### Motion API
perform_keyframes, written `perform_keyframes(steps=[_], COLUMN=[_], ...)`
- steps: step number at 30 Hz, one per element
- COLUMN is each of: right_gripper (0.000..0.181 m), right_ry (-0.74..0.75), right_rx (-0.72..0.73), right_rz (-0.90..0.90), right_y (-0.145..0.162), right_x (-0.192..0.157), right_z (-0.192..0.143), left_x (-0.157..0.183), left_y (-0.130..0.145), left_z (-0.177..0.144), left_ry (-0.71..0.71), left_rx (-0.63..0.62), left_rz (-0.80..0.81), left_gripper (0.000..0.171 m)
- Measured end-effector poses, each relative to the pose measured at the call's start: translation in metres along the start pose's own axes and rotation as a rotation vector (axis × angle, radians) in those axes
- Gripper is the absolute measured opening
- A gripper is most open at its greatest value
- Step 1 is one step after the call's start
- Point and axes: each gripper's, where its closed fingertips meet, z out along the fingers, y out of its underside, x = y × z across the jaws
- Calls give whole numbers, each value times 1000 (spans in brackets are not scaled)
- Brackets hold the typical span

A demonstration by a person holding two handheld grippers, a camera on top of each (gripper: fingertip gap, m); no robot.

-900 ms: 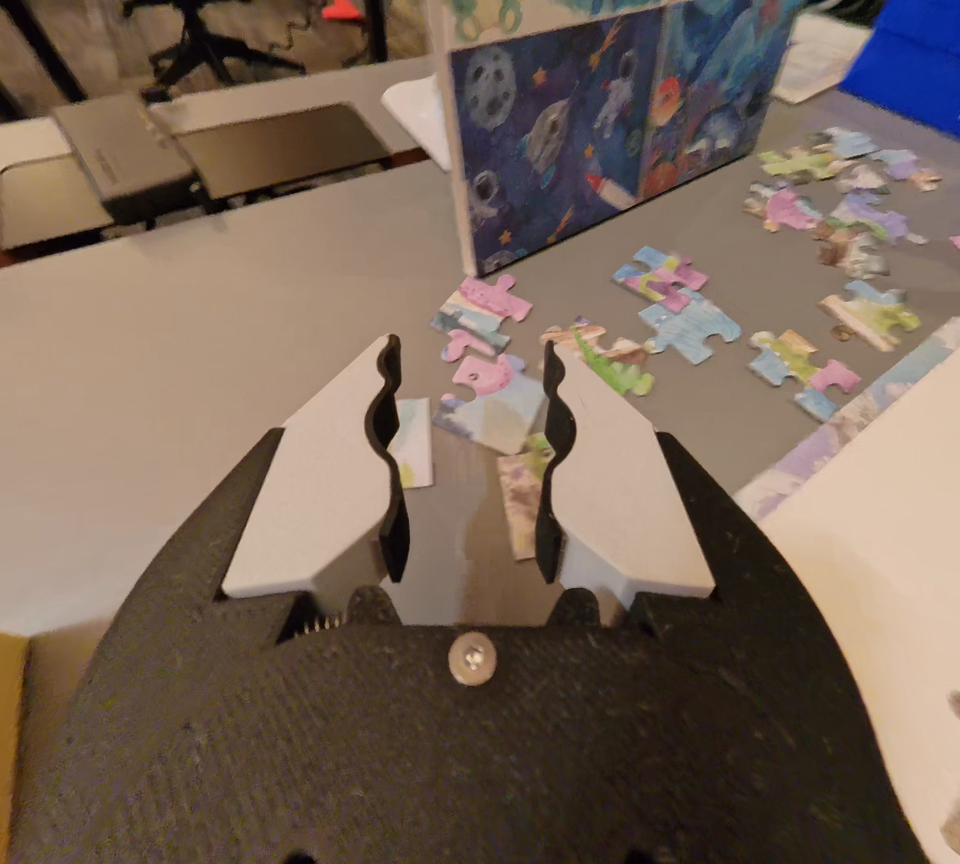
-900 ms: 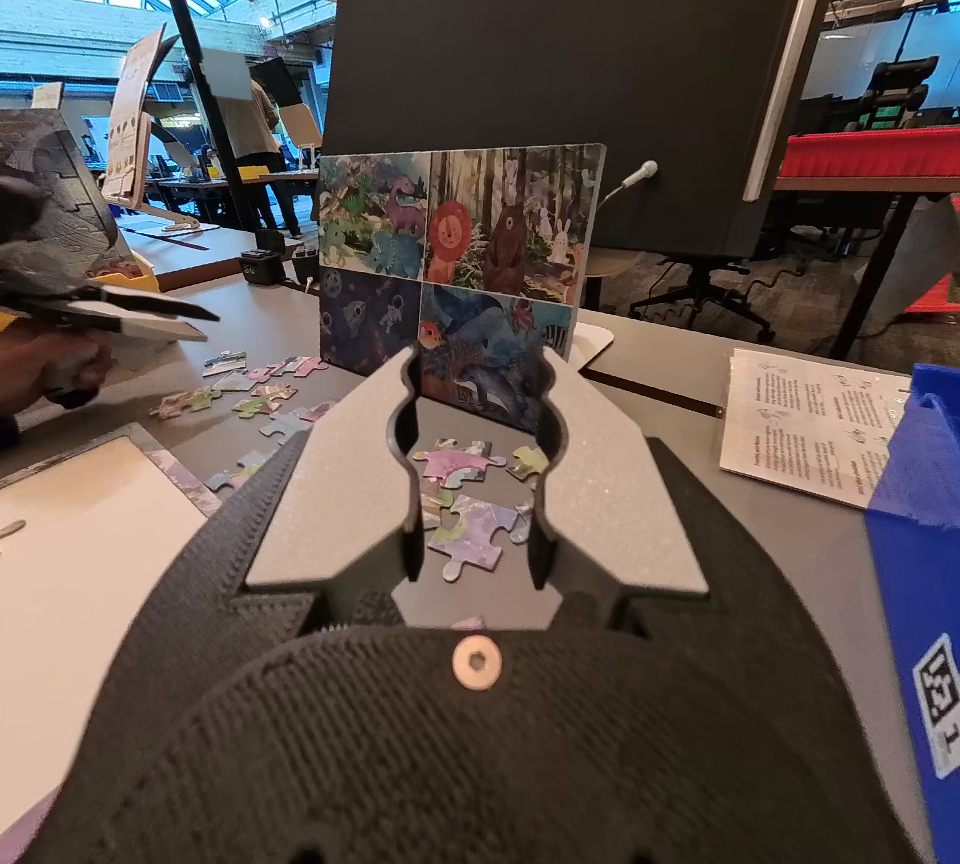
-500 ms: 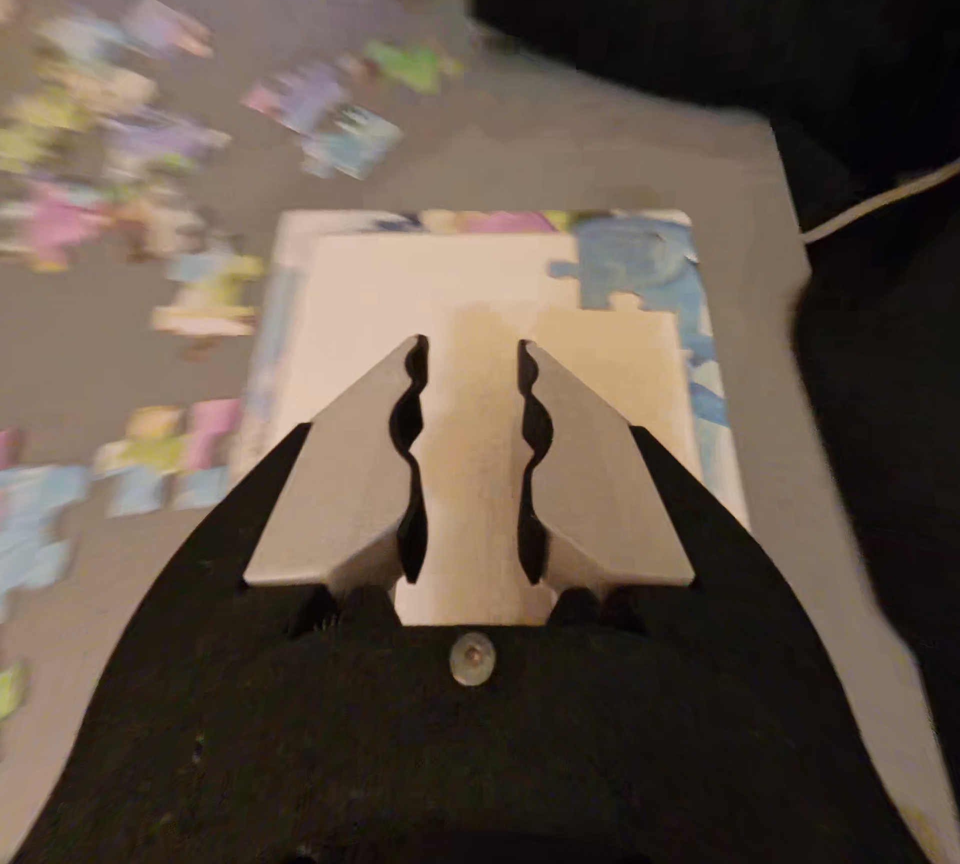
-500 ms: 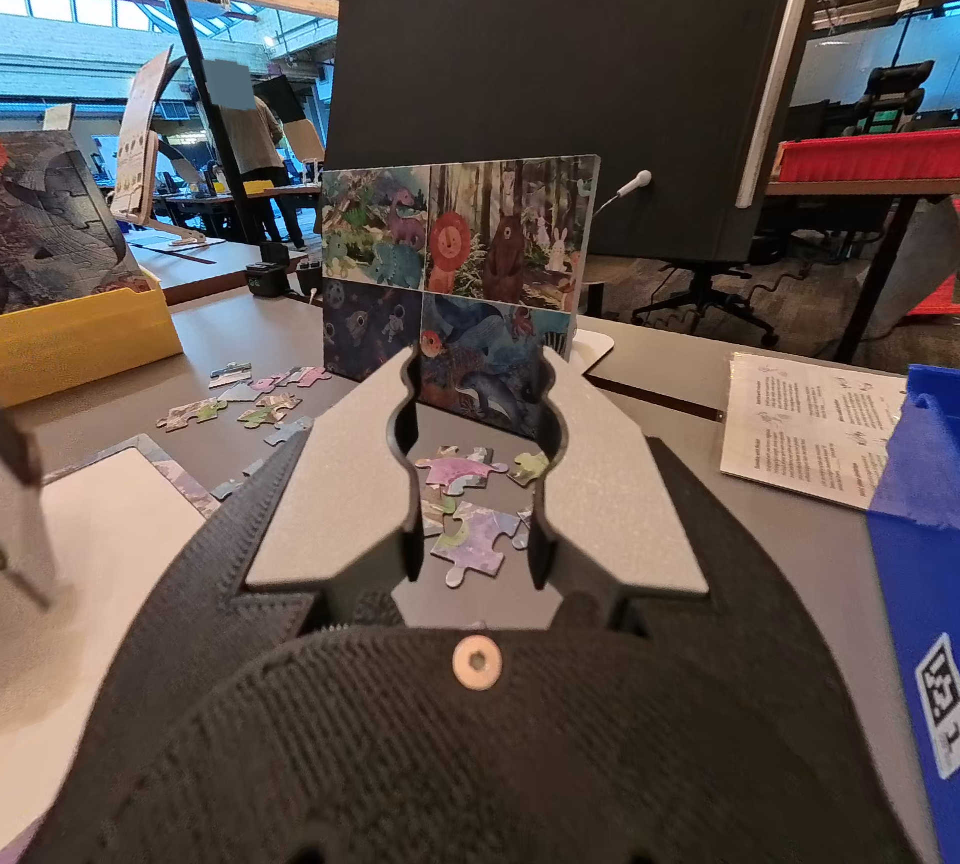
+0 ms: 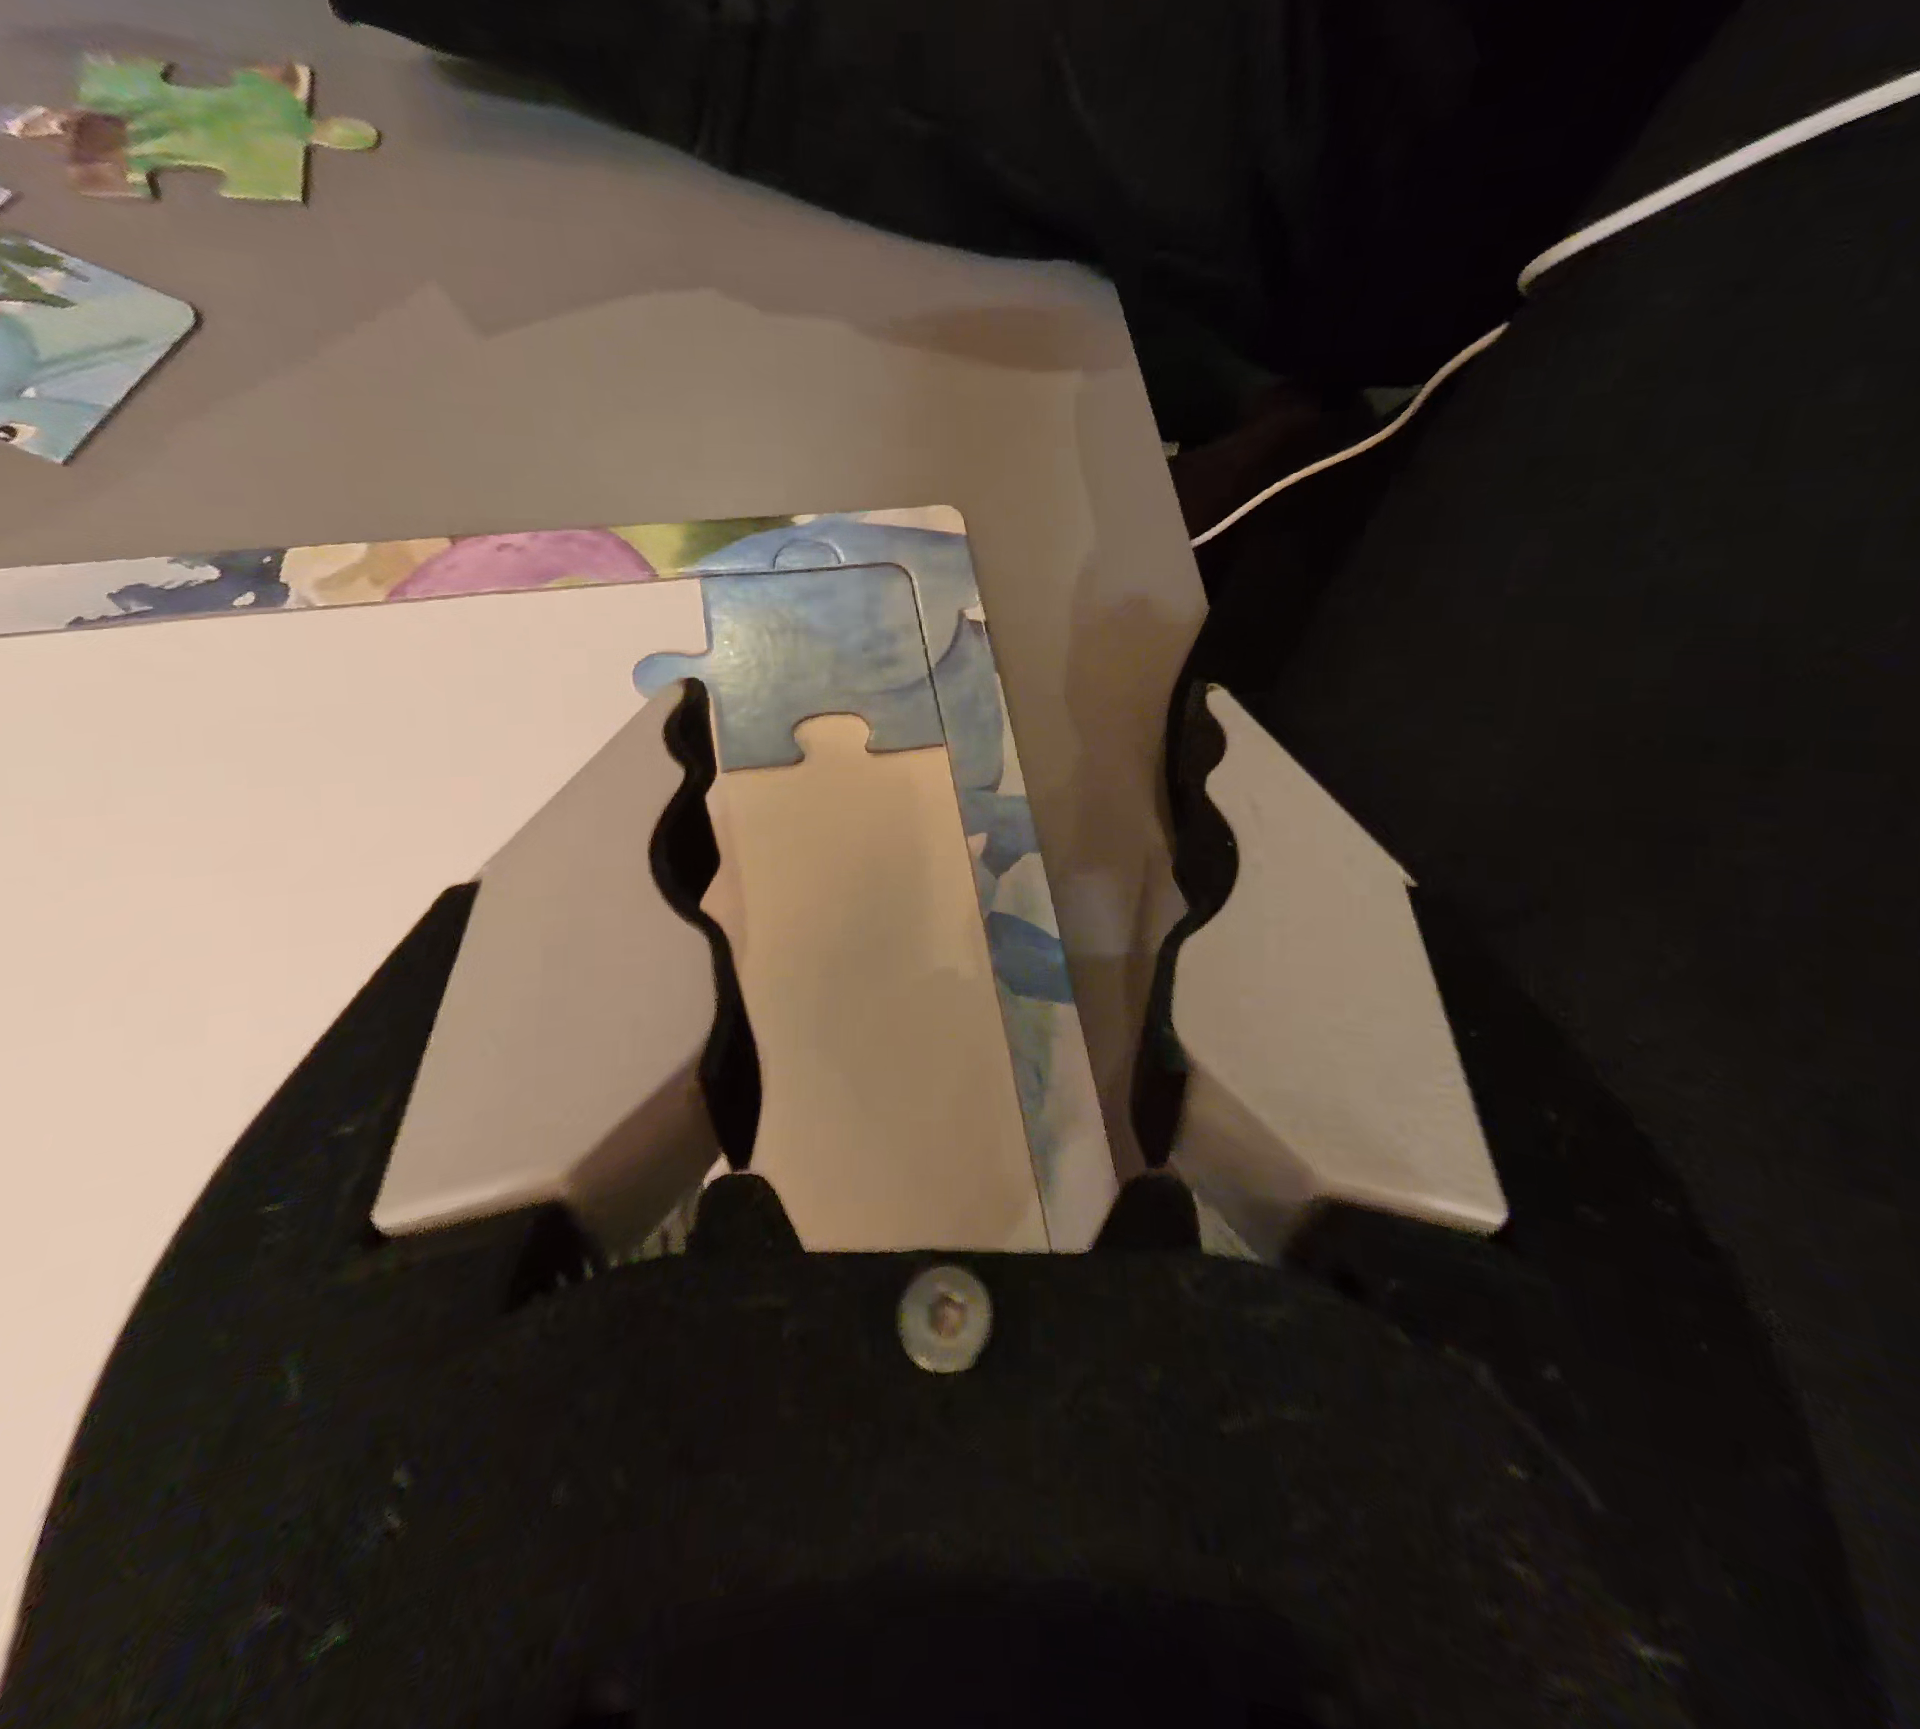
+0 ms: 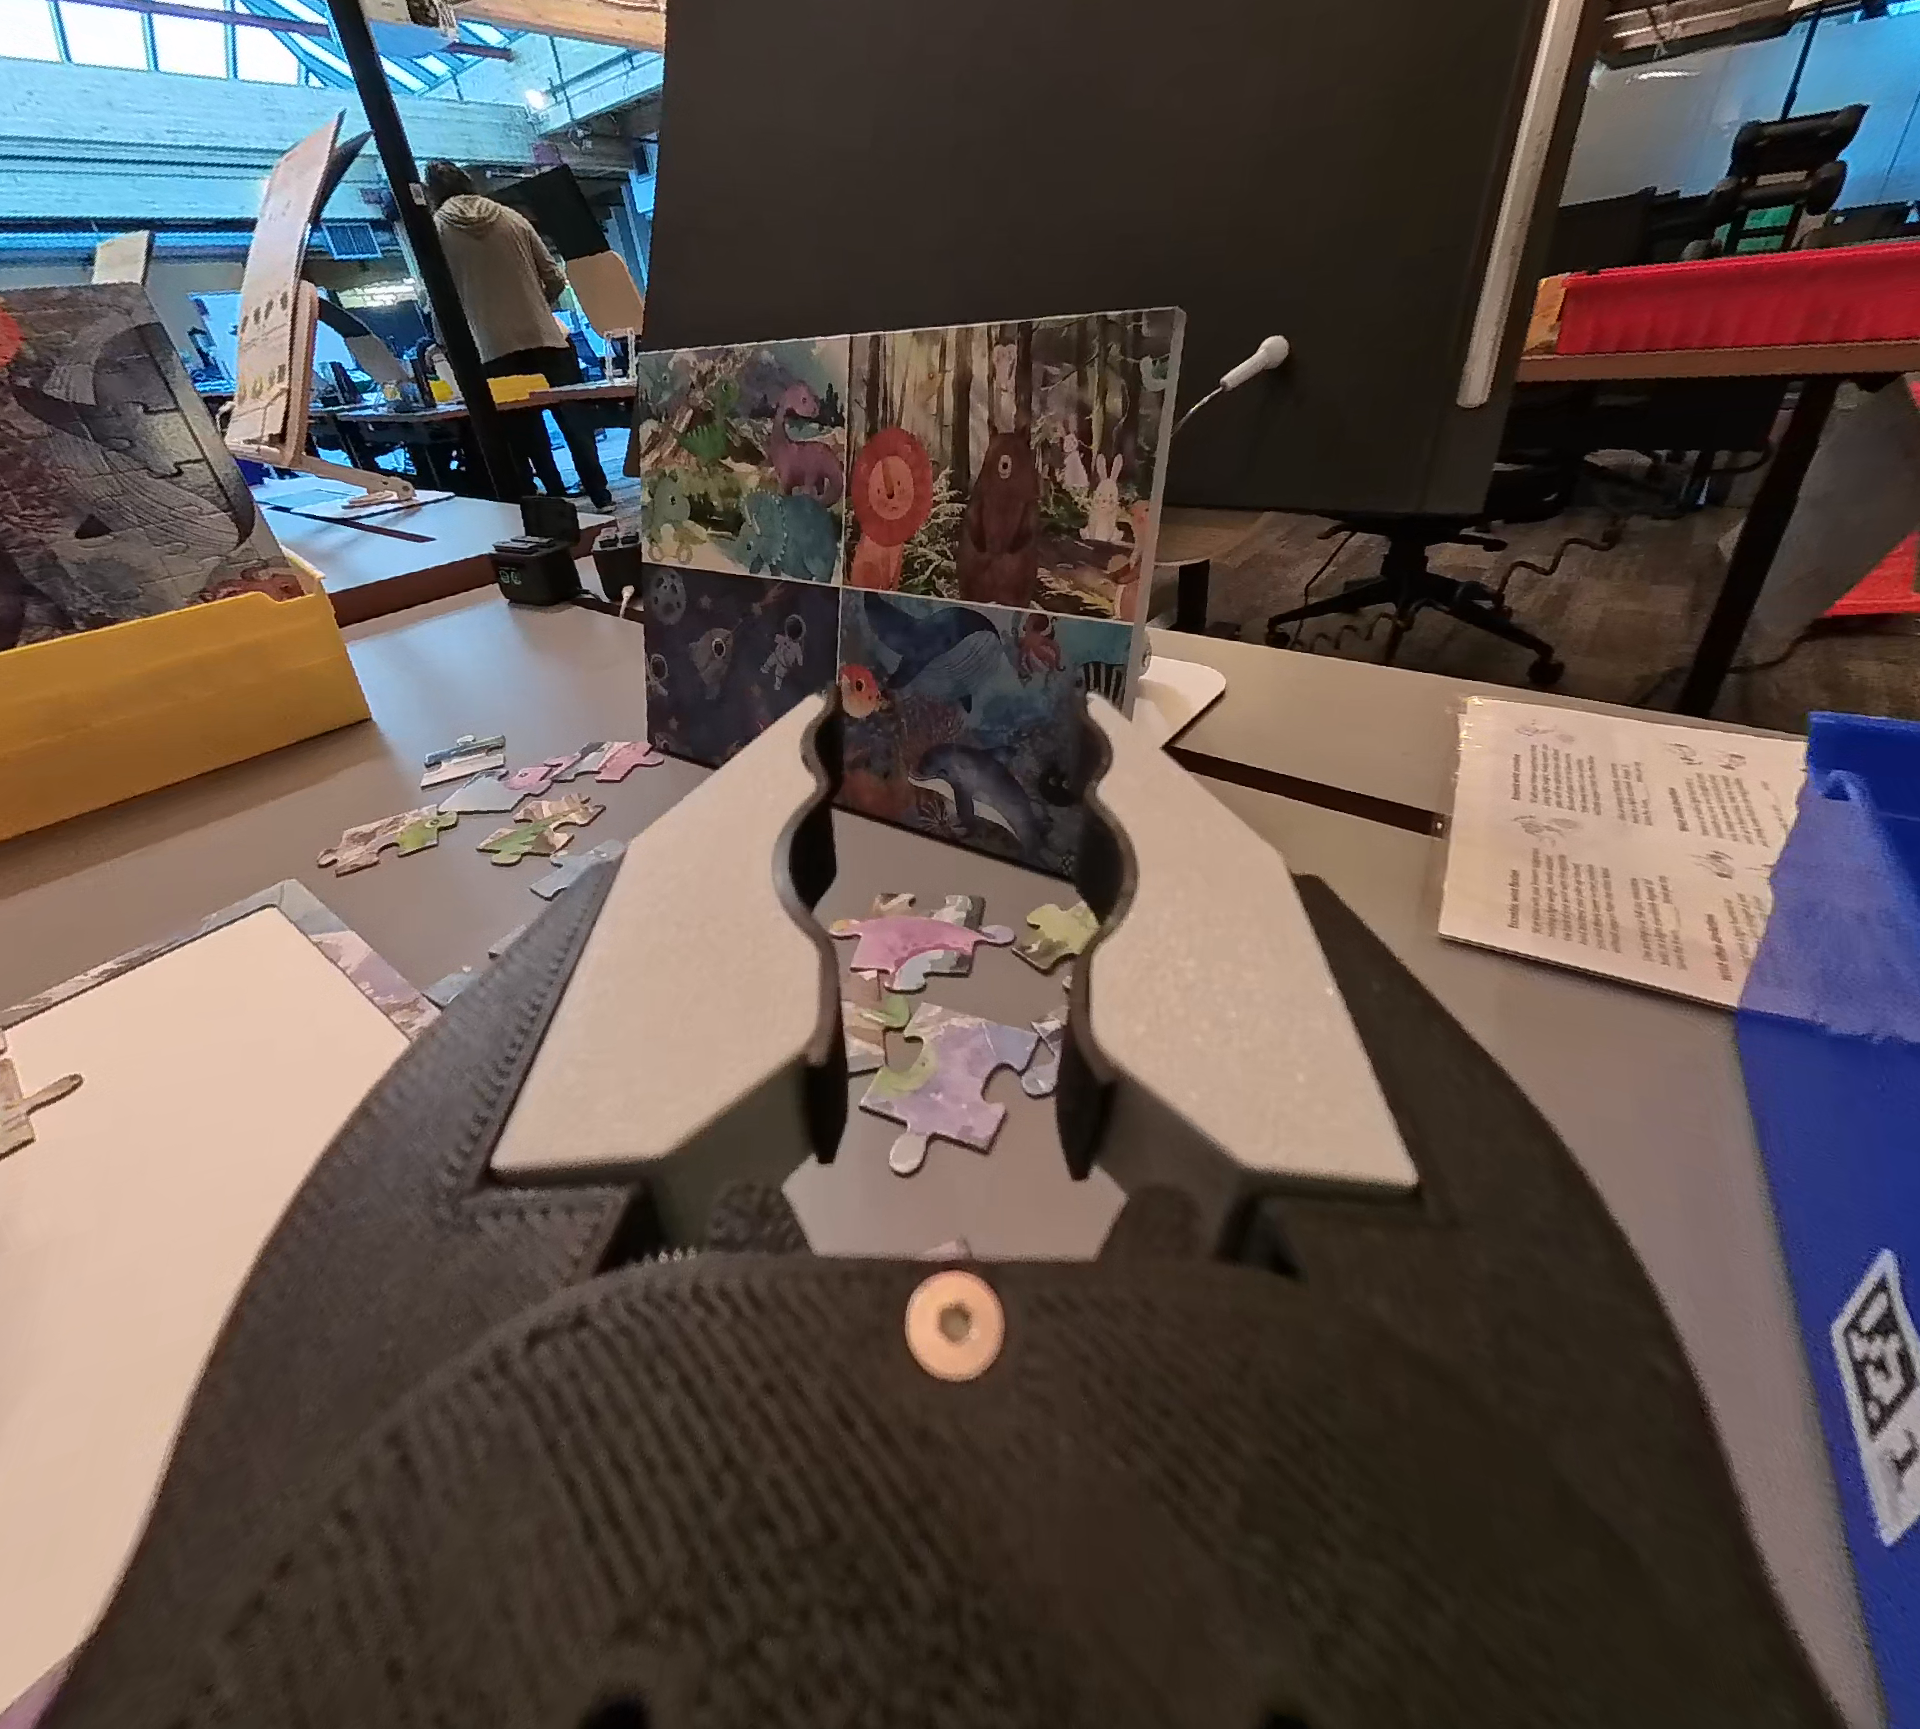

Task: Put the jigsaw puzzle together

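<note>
A tall black fabric partition panel (image 6: 1091, 121) is standing behind the grey table (image 6: 1299, 744). A yellow plastic bin (image 6: 156, 703) is sitting at the table's left, and a blue plastic bin (image 6: 1839, 1108) with a square black-and-white marker is sitting at its right edge. Just beside the blue bin, a laminated white printed sheet (image 6: 1600, 848) is lying flat. Far back, a person in a grey hooded top (image 6: 499, 277) is standing facing away. A thin white cable (image 5: 1455, 360) is trailing across dark clothing off the table's corner.
</note>
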Motion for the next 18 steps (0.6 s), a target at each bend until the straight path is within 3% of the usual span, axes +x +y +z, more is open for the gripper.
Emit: perform_keyframes(steps=[18], right_gripper=[41], right_ry=[-1], right_rx=[-16], right_rz=[-11], right_y=[2], right_x=[-3], right_z=[2], left_x=[-2], left_y=[11], left_z=[8], left_ry=[0], left_rx=[-47], left_rz=[-17], left_gripper=[87])
